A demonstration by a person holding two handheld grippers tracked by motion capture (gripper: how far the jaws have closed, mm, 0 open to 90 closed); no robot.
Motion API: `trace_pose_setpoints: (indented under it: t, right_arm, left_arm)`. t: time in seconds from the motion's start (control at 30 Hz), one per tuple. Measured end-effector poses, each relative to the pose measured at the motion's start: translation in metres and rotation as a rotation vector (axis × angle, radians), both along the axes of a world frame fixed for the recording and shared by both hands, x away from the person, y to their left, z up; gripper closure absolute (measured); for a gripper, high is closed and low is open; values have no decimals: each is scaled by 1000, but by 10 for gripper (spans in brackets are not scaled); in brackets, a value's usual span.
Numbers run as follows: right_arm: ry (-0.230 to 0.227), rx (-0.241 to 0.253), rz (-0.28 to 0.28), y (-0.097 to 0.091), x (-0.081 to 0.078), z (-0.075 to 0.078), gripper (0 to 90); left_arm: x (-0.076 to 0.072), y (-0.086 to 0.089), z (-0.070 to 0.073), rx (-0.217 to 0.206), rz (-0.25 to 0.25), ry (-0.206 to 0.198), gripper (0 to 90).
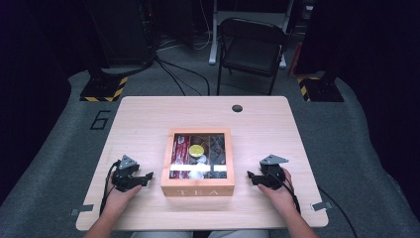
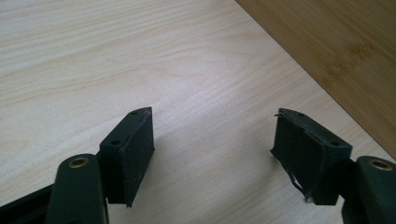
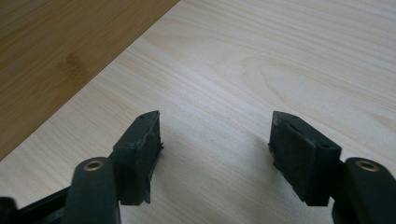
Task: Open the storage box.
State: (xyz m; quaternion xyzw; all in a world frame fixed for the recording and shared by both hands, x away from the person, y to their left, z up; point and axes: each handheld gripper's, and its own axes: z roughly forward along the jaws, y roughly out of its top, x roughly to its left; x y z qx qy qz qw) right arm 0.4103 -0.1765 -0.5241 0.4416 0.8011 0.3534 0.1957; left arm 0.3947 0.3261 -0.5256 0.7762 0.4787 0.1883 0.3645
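A wooden tea box (image 1: 198,184) with a glass-paned lid stands at the middle of the table, "TEA" on its front wall. Through the pane I see packets and a yellow round item (image 1: 196,148). My left gripper (image 1: 147,177) rests on the table left of the box, jaws pointing at it, open with nothing between them. My right gripper (image 1: 250,177) rests on the other side, also open and empty, pointing at the box. In the left gripper view the box wall (image 2: 345,51) fills the upper right; in the right gripper view the box wall (image 3: 56,51) fills the upper left.
The light wooden table (image 1: 148,119) has a round dark hole (image 1: 237,108) near its far edge. Beyond it stand a black folding chair (image 1: 251,47) and stand bases with yellow-black tape (image 1: 104,89). Cables trail from both grippers toward the near edge.
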Motion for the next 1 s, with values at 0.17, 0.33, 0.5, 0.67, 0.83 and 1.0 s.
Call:
trace_pose_setpoints:
  t: [0.17, 0.33, 0.5, 0.67, 0.83, 1.0]
  right_arm:
    - [-1, 3, 23, 1, -2, 4, 367]
    - [-1, 21, 27, 3, -5, 8, 375]
    - [0, 53, 31, 4, -8, 13, 389]
    - [13, 19, 53, 11, -12, 17, 394]
    - [18, 24, 76, 17, -13, 24, 400]
    - [45, 43, 89, 20, -15, 35, 404]
  left_arm:
    - [-1, 0, 2, -10, -3, 10, 323]
    - [-3, -1, 8, -32, -17, 24, 352]
    - [-5, -1, 13, -104, -13, 26, 367]
    - [-4, -5, 22, -141, -15, 3, 368]
    - [-6, -8, 31, -129, -26, -3, 368]
    - [-7, -10, 38, -125, -34, -14, 367]
